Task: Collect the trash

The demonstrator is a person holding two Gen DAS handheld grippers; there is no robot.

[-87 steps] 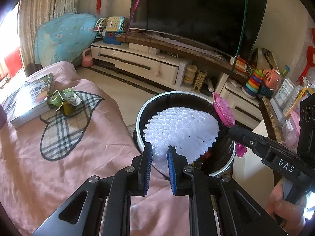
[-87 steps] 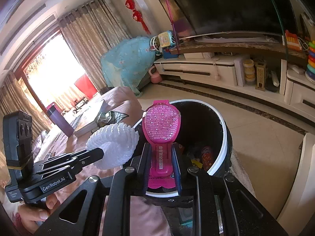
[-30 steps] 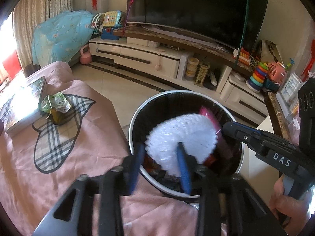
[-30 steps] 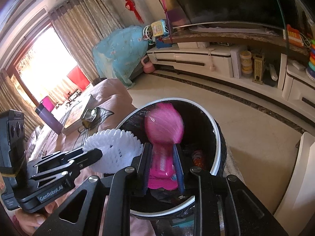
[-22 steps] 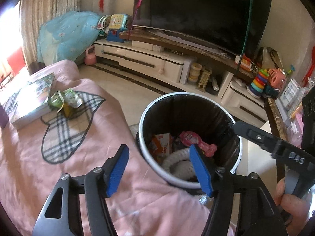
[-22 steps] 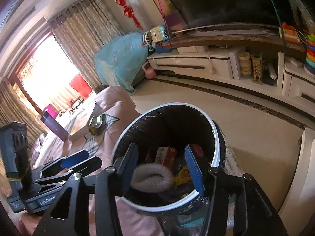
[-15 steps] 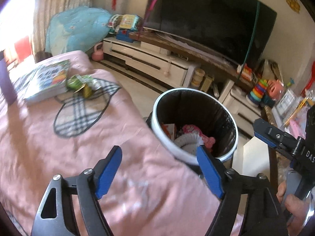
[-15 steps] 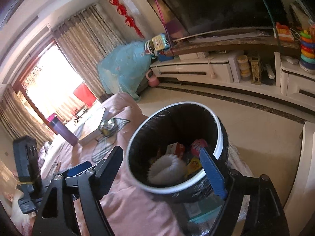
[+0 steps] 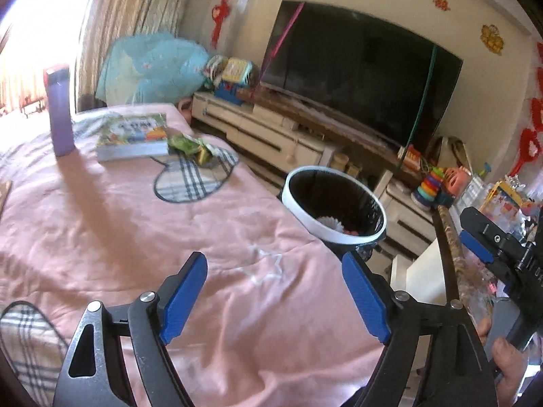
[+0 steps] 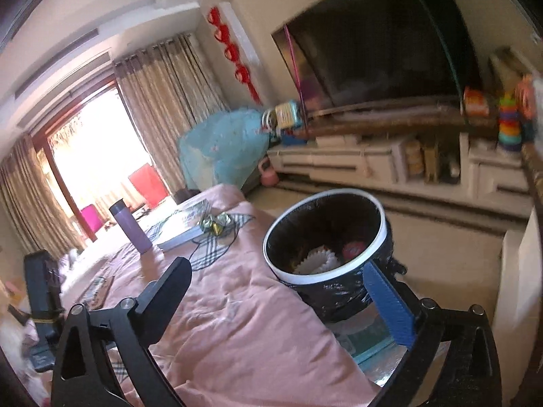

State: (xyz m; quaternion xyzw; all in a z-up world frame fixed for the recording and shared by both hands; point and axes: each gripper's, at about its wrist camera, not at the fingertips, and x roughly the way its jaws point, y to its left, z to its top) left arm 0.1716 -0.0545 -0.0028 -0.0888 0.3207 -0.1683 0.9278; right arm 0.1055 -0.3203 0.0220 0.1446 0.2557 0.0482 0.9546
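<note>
Pink bedspread (image 9: pixel 112 237) bears the remaining trash, a crumpled green wrapper (image 9: pixel 190 147) beside the book (image 9: pixel 132 137), ahead-left of the left gripper (image 9: pixel 275 300), the nearer one. Bin (image 9: pixel 331 235) stands ahead-right. Both the left and right gripper (image 10: pixel 281 296) are empty, jaws opening wide.

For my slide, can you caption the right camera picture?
Right gripper opening, empty, above pink bedspread beside trash bin.

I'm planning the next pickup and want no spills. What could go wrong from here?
The green wrapper lies against the book, so a wide grab might drag the book too. The purple bottle stands upright nearby and could be knocked over. The trash bin sits at the bed's edge, where a passing tool may bump it.
</note>
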